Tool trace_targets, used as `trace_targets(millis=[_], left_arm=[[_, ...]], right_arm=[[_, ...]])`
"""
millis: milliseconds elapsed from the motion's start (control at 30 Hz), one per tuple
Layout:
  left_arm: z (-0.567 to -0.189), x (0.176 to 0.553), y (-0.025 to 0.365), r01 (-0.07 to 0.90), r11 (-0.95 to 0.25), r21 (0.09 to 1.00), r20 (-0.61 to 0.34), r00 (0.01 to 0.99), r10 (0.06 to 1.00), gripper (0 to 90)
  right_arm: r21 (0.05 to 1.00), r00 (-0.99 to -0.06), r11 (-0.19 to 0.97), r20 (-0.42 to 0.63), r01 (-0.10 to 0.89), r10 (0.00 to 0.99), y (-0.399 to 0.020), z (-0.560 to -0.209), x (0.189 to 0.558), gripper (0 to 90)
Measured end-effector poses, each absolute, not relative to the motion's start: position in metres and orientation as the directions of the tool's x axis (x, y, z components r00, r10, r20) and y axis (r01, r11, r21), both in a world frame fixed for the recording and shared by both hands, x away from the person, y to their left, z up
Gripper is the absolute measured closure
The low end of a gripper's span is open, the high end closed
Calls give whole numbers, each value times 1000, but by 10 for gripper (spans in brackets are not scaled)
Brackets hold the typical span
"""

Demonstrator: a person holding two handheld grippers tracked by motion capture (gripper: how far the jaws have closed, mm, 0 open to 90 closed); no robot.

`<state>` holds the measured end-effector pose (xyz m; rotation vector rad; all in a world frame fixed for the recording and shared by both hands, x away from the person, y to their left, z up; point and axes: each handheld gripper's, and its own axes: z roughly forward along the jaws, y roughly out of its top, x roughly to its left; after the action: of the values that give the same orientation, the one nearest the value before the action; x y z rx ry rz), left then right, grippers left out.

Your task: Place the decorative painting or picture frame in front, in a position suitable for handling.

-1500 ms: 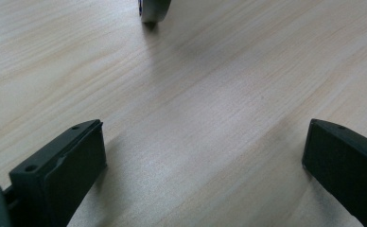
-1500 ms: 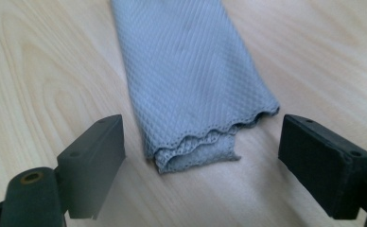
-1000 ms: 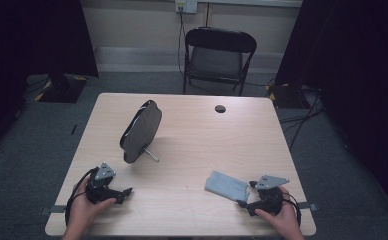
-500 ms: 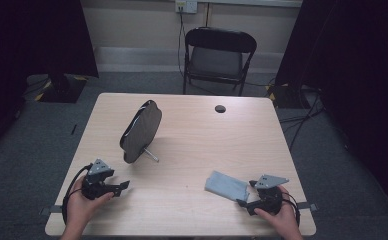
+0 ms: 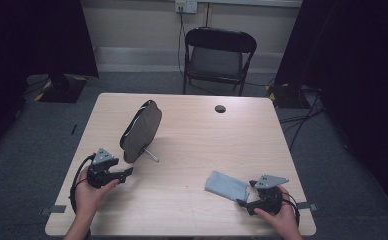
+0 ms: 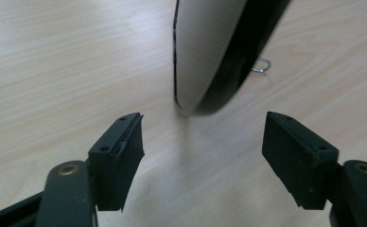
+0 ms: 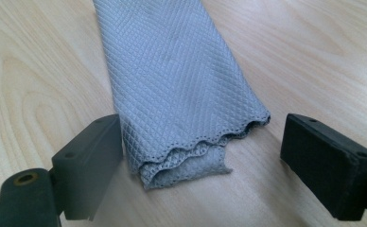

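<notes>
Tongs came first in the reckoning: the left tongs [image 5: 128, 172] sat near the worktop's [image 5: 192, 145] front left corner, jaws about half apart and just then closing, with nothing between them. Their jaws pointed toward the mirror [image 5: 141, 131], the largest thing on the worktop, which stood just beyond the tips, tilted on edge and propped by a thin wire stand [image 5: 151, 155]. In the left gripper view the mirror's [image 6: 214, 52] lower rim hung ahead of the gap and slightly above it, not yet inside; its long axis ran up and away from the tongs [image 6: 203, 156]. That rim lay nearer the left hand [image 5: 89, 192] by far.

The right tongs [image 5: 243, 202] rested at the front right, jaws wide, nothing gripped. The cloth [image 5: 227, 185], folded and grey, lay flat just ahead, its long axis running away from the jaws toward the worktop's middle. In the right gripper view the cloth's [image 7: 177, 85] near end sat between the jaws, against the left one and apart from the right. The right hand [image 5: 277, 220] was plainly the nearer to it.

Bare wood lay between mirror and cloth, so nothing blocked a carry across. A small dark disc [image 5: 220, 108] lay far back, well apart, and a chair [image 5: 219, 57] stood beyond the worktop
</notes>
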<state>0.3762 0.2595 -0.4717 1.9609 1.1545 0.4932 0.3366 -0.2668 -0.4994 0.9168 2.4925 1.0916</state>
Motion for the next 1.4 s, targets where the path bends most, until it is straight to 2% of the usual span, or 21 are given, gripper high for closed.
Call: trace_targets(millis=[133, 233, 267, 400, 467, 533, 567, 1000, 1400], left_arm=[[-468, 380, 258, 542, -282, 792, -45, 513, 857, 389], [-466, 381, 260, 535, -274, 799, -44, 507, 861, 476], [-467, 382, 260, 538, -274, 797, -45, 506, 861, 476], [-464, 383, 255, 529, -314, 789, -10, 522, 853, 628], [-463, 384, 253, 517, -341, 785, 20, 530, 848, 640], [-461, 383, 248, 512, -353, 783, 30, 536, 844, 722], [-461, 383, 248, 512, -353, 783, 30, 536, 844, 735], [-459, 365, 224, 551, -358, 754, 38, 508, 861, 725], [-462, 348, 215, 561, -328, 760, -23, 528, 849, 704]], right_arm=[[733, -763, 516, 7, 443, 646, -267, -499, 337, 130], [734, -764, 515, 8, 443, 645, -267, -499, 337, 130], [733, -763, 515, 9, 444, 646, -267, -499, 337, 130], [733, -764, 515, 8, 443, 646, -267, -499, 337, 129], [734, -764, 515, 8, 443, 645, -267, -499, 337, 130], [734, -764, 515, 8, 443, 646, -267, -499, 337, 130], [734, -764, 515, 8, 443, 646, -267, -499, 337, 130], [734, -764, 516, 7, 443, 645, -267, -499, 337, 129], [733, -763, 516, 7, 443, 646, -267, -499, 337, 129]])
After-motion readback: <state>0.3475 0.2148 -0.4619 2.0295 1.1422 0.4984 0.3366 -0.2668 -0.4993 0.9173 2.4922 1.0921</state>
